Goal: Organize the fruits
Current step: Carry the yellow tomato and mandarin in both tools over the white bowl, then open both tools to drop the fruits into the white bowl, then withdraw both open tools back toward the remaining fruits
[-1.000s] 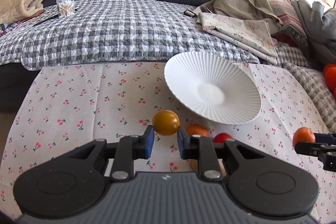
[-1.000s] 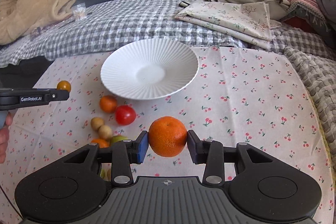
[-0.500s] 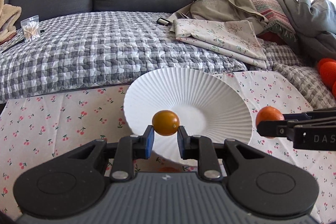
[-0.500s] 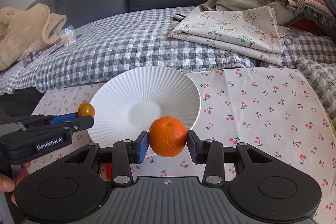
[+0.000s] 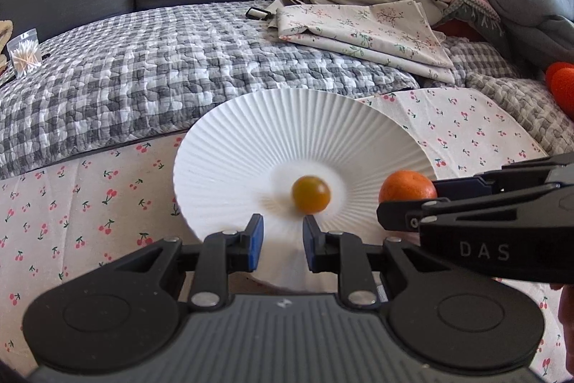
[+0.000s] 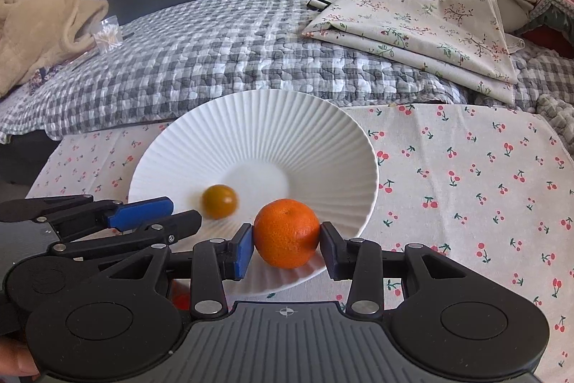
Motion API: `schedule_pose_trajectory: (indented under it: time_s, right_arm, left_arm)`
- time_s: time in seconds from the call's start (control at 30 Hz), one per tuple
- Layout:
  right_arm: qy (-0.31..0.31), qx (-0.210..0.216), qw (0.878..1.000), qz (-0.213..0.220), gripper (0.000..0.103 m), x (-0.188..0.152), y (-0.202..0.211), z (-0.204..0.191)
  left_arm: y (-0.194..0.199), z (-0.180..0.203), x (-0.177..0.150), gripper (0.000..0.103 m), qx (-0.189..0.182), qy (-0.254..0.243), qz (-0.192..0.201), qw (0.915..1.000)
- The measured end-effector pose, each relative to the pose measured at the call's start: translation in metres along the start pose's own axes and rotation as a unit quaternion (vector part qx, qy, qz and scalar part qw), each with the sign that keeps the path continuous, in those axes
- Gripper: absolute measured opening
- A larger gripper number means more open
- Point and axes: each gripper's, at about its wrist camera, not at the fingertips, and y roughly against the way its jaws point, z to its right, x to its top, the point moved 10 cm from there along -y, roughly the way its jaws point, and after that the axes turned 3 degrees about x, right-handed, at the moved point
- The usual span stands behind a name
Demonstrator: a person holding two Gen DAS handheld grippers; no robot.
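1. The tomato (image 5: 311, 194) lies loose on the plate (image 5: 287, 124), near the flat centre. It is blurred in both views, so it is probably rolling. The plate's ribbed sides slope up, which should turn it back, but a fast roll toward the low near rim could carry it out onto the counter (image 6: 466, 185).

2. The left tongs (image 5: 283, 232) stand narrow with nothing between the pads. They hang over the plate's near edge, and the tomato sits just beyond the tips and slightly to their right. A further dip could knock the rim and tip the plate.

3. The right tongs (image 6: 286, 237) hold the mandarin (image 6: 286, 228), one pad on each side at its widest part. The fruit hangs over the plate's near side, inside the rim. How far it is above the plate's surface cannot be told from here.

4. The two fruits are close: the tomato lies just left of the mandarin and farther in. If the mandarin is let go from any height, it could strike the tomato and send either one over the edge. It could also land on the slope near the rim and roll back out.

5. The two tongs are near each other over the same edge, left beside right. A sideways move by either could make them collide.
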Motion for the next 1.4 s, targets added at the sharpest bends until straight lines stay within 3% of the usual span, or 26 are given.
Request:
schedule_pose_trajectory:
  time_s: [0.17,0.27,0.37,0.43,0.5,0.87,1.1,1.27,1.4]
  right_arm:
    - [-0.01,0.006,1.0,0.013,0.04,0.007,0.011,0.0]
    - [-0.029,0.006,0.999,0.023,0.045,0.013,0.021,0.007]
    - [-0.037,0.003,0.999,0.031,0.055,0.016,0.033,0.012]
    - [-0.038,0.006,0.999,0.034,0.069,0.018,0.04,0.012]
    - [-0.034,0.007,0.999,0.038,0.075,0.018,0.048,0.012]
    - [-0.019,0.026,0.998,0.049,0.1,0.016,0.097,-0.01]
    - [-0.008,0.039,0.997,0.059,0.103,0.012,0.137,-0.031]
    - [0.004,0.034,0.997,0.074,0.103,-0.002,0.164,-0.041]
    - [0.022,0.033,0.995,0.091,0.103,-0.019,0.18,-0.046]
  left_arm:
    - [0.005,-0.004,0.001,0.023,0.0,0.004,0.0,1.0]
    - [0.012,-0.01,0.002,0.033,0.0,0.008,0.002,1.0]
    - [0.022,-0.017,0.004,0.044,0.003,0.018,0.006,0.9998]
    - [0.03,-0.022,0.005,0.059,0.009,0.025,0.009,0.9996]
    - [0.042,-0.027,0.008,0.067,0.015,0.028,0.019,0.9993]
    - [0.097,-0.048,0.006,0.084,0.019,0.083,0.015,0.9962]
    - [0.133,-0.058,-0.006,0.102,0.031,0.111,0.016,0.9932]
    - [0.153,-0.067,-0.017,0.102,0.057,0.096,0.022,0.9935]
    - [0.163,-0.066,-0.031,0.102,0.051,0.104,0.011,0.9932]
